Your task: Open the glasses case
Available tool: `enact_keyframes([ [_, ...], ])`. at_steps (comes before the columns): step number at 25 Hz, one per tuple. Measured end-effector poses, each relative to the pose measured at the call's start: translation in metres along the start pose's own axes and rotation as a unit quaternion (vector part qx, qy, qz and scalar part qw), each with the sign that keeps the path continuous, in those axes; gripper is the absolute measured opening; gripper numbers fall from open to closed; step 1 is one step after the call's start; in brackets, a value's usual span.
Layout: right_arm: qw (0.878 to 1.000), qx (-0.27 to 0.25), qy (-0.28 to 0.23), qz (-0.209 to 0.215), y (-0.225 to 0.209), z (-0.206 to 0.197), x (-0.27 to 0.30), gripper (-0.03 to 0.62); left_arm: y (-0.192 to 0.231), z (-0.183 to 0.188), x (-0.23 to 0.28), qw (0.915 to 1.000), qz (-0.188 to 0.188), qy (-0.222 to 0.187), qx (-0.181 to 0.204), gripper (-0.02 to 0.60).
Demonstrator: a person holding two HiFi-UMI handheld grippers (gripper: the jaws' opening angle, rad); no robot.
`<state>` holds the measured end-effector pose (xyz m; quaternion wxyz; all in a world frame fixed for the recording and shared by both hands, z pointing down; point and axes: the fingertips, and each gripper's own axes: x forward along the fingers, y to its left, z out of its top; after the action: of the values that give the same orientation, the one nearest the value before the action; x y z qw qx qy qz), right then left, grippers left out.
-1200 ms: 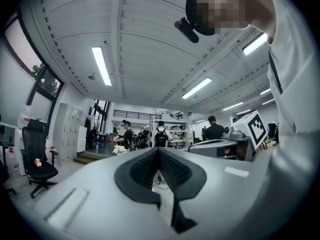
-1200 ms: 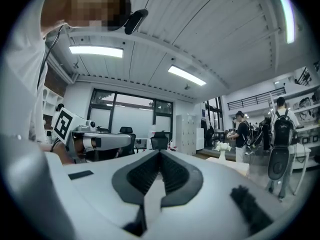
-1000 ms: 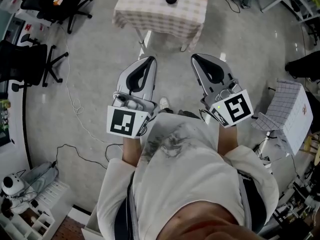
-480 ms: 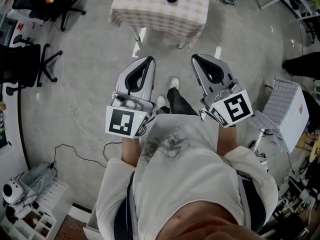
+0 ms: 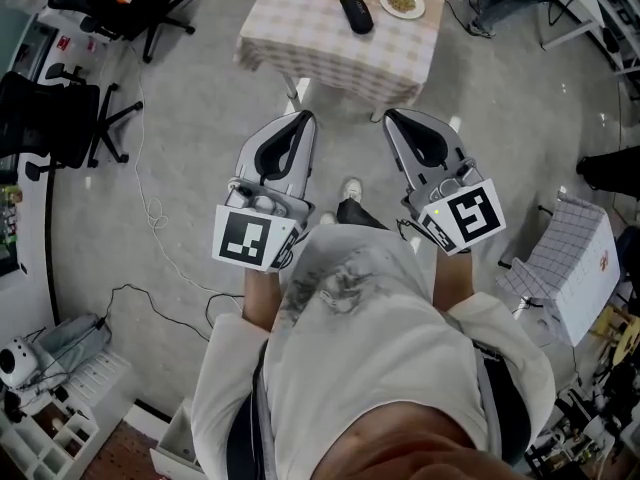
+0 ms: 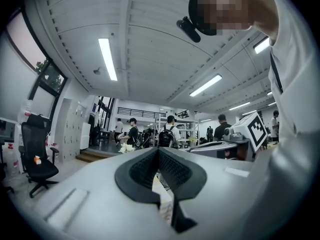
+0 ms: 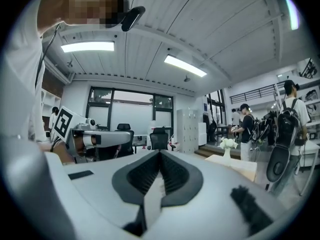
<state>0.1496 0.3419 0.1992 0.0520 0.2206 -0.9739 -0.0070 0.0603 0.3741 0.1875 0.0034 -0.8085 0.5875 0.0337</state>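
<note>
Nearest, held side by side above the floor (image 5: 180, 168): left tool (image 5: 305, 118) and right tool (image 5: 390, 116), both clenched on nothing. Farther ahead, well apart from both, on the checked-cloth counter (image 5: 320, 38): dark glasses case (image 5: 356, 12), just beside a small plate (image 5: 402, 3)

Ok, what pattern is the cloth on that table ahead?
A pale check, beige and white. The tablecloth shows best in the head view.
</note>
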Motion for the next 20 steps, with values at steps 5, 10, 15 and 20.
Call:
enact_keyframes([
  [5, 1.0, 0.0, -0.005, 0.007, -0.039, 0.007, 0.001, 0.015, -0.003, 0.009, 0.036, 1.0, 0.005, 0.0, 0.007, 0.005],
  [10, 1.0, 0.002, -0.005, 0.017, -0.065, 0.007, 0.015, 0.015, 0.006, 0.01, 0.059, 0.9998, 0.016, 0.003, 0.012, 0.005],
  [15, 1.0, 0.011, 0.005, 0.019, -0.085, 0.003, 0.022, 0.015, 0.01, 0.004, 0.079, 0.9998, 0.016, 0.013, 0.008, 0.005],
  [20, 0.999, 0.023, 0.016, 0.014, -0.101, -0.007, 0.043, 0.015, 0.028, -0.008, 0.095, 0.9995, 0.015, 0.027, -0.002, 0.005],
])
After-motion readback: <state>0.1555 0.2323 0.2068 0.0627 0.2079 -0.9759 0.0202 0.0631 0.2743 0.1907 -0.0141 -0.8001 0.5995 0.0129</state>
